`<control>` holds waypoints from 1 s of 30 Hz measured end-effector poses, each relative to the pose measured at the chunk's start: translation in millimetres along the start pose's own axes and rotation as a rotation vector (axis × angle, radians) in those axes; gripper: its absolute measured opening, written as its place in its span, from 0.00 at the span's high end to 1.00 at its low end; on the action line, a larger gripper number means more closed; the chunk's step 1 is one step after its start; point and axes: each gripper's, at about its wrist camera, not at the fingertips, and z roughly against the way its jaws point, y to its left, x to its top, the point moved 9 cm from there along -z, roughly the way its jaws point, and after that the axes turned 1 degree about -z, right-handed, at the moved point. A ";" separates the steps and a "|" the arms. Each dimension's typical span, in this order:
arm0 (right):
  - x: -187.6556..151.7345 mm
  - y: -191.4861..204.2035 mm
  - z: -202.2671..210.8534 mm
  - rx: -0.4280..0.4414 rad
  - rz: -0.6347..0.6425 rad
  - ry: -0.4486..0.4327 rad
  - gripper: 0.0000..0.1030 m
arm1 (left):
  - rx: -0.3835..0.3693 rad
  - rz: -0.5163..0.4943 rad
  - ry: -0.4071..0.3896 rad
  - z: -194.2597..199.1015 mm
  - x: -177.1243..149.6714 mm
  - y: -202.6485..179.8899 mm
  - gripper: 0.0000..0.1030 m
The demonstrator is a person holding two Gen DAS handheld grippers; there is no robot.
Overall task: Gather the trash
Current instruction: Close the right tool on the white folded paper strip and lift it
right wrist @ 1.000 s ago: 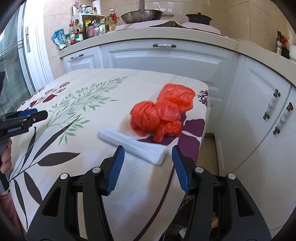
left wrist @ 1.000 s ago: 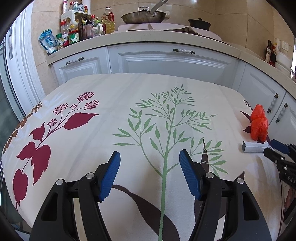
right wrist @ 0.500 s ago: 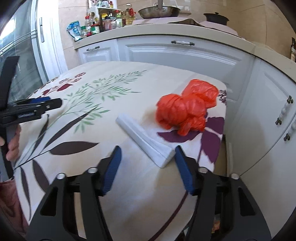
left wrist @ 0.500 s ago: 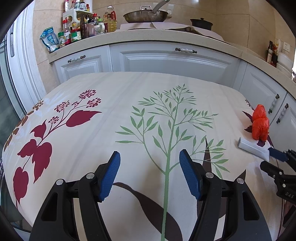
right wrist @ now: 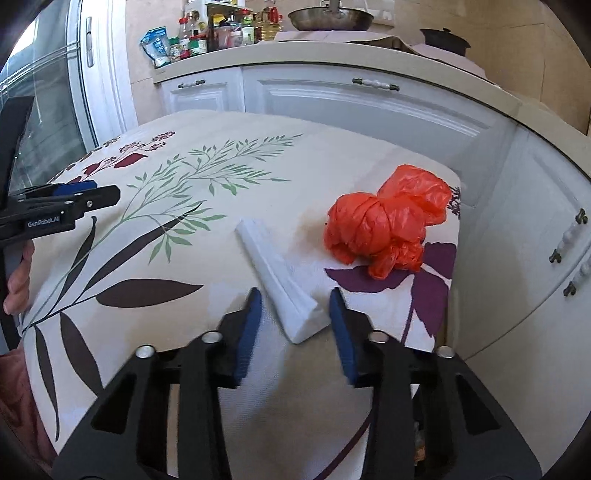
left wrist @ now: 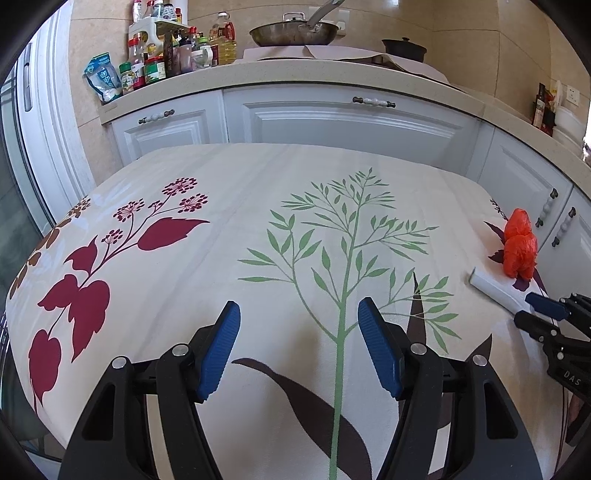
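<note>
A crumpled orange plastic bag [right wrist: 384, 229] lies near the table's right corner, also in the left wrist view [left wrist: 519, 247]. A folded white paper strip [right wrist: 277, 280] lies beside it, also in the left wrist view [left wrist: 495, 288]. My right gripper [right wrist: 295, 321] is open, with the strip's near end between its blue pads, not pinched. It shows at the right edge of the left wrist view [left wrist: 535, 314]. My left gripper [left wrist: 299, 347] is open and empty above the tablecloth's green plant print, and shows in the right wrist view [right wrist: 74, 195].
The table [left wrist: 258, 206] carries a floral cloth. White cabinets [left wrist: 332, 122] stand behind and to the right [right wrist: 535, 221]. The counter holds bottles and jars [left wrist: 166, 55], a pan [left wrist: 295, 31] and a black pot [left wrist: 404, 46]. A glass door [right wrist: 44, 110] is at the left.
My right gripper has moved forward, so the white strip's end now sits between its pads, and the jaws have narrowed. My left gripper has barely moved.
</note>
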 end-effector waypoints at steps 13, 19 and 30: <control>-14.0 2.0 15.5 -0.016 -0.044 -0.024 0.78 | 0.002 -0.007 0.001 1.4 -0.4 -1.3 0.37; -17.5 1.6 19.0 -0.027 -0.059 -0.029 0.78 | 0.000 -0.012 -0.003 2.4 0.1 -4.0 0.37; -18.2 2.2 33.1 -0.028 -0.080 -0.061 0.78 | -0.005 -0.024 -0.010 6.7 1.1 -10.9 0.37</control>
